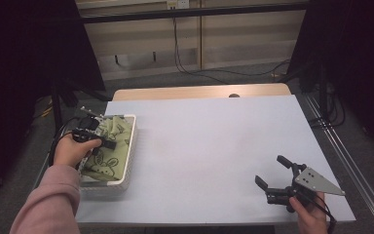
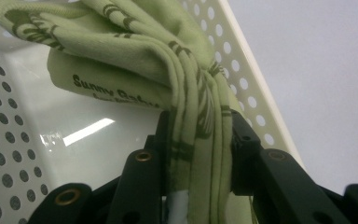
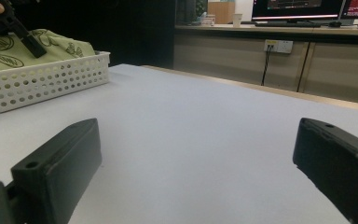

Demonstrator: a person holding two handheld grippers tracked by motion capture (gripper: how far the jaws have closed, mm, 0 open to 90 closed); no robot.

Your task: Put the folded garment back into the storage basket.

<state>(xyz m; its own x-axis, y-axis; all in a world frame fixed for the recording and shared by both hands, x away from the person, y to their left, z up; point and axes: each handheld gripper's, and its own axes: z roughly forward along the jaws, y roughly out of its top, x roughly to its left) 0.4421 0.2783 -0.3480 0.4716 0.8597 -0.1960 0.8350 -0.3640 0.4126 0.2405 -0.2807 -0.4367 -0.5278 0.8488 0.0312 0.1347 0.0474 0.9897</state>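
A light green cloth (image 1: 111, 146) with dark printed drawings lies bunched in a white perforated basket (image 1: 130, 151) at the table's left edge. My left gripper (image 1: 108, 144) reaches into the basket and is shut on a gathered fold of the green cloth (image 2: 198, 126), whose layers are pinched between the two black jaws. The basket's holed wall (image 2: 242, 70) rises right behind the fold. My right gripper (image 1: 271, 171) rests low over the table's near right corner, open, with only bare tabletop between its jaws (image 3: 196, 154). Far off in the right gripper view stand the basket (image 3: 42, 81) and the cloth (image 3: 9, 49).
The pale tabletop (image 1: 214, 146) stretches between basket and right gripper. Its right edge borders a metal rail (image 1: 350, 161). Behind the table run cables (image 1: 209, 73) on the floor and a wooden wall panel. A desk with monitors (image 3: 298, 9) stands in the distance.
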